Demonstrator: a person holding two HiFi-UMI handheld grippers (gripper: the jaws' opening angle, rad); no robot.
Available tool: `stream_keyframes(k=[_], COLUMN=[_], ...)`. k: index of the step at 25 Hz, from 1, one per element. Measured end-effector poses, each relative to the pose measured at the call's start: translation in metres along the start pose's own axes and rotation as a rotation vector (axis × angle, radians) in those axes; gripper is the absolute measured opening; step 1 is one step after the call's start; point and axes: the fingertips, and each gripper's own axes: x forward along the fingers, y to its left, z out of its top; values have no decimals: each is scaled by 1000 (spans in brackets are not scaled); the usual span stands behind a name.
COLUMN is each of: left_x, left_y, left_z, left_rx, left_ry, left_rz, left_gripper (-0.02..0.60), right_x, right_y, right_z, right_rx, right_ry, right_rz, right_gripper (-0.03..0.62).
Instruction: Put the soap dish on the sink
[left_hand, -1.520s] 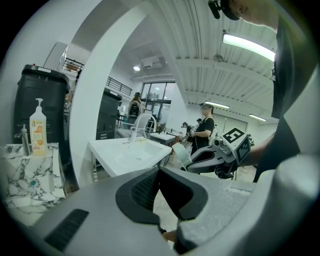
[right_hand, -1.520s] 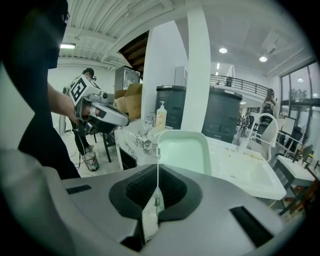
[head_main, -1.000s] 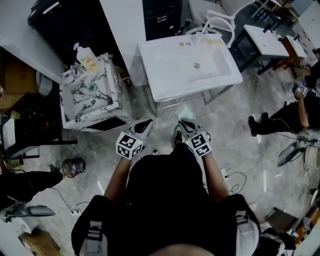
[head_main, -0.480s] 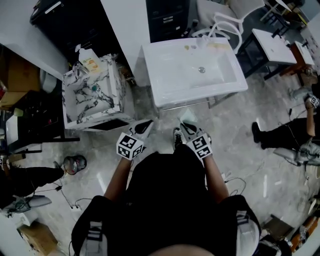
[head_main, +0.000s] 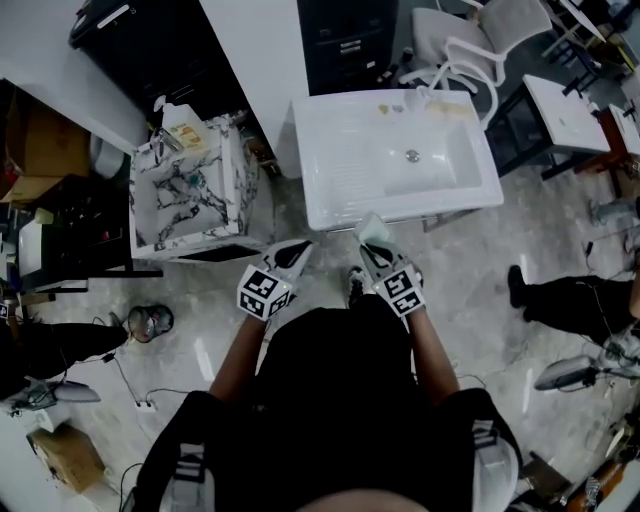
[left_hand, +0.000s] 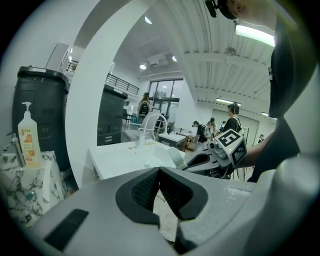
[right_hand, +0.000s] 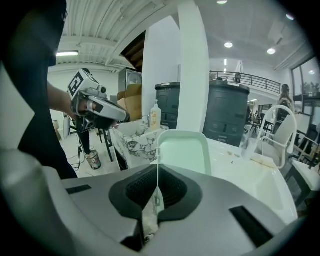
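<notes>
The right gripper (right_hand: 157, 189) has its jaws clenched on the near rim of the pale green soap dish (right_hand: 184, 150), which it holds in the air, seemingly right at the front edge of the white sink (head_main: 340, 150). The left gripper (left_hand: 159, 186) is beside it, jaws pressed together on nothing. A marbled basin (head_main: 190, 195) stands left of the sink.

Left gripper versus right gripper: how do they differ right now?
The left gripper is shut on nothing; the right gripper is shut on the pale green soap dish. The right gripper's dish overlaps the white sink's front edge in the head view; the left gripper hangs over floor. Both point toward it.
</notes>
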Motion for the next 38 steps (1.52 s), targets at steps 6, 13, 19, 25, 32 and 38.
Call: stream_keyframes(k=[6,13,19,25,32,38], left_x=[17,40,45,57,75,87], left_y=[11,11,14,18,18,23], left_z=[14,28,24,23,30,35], left_rx=[-13,-31,-48,-76,-74,-76], left_ry=[-6,-11,-11,-22,-28,-24], left_rz=[47,76,127,169,186,200], left_gripper=[0,0,0,0,0,0], right_x=[7,9,15,21,23,29], right_y=[-27,-54,-64,-78,-98,-110], right_z=[6,5,2,1,-2,-4], right_rx=[-24,-43,-59,-95,-98,-93], right_ry=[-4,8,22,13,10,10], right_rz=[39,82,128,168,180,196], right_gripper=[-2,-2,-2,-2,-2,-2])
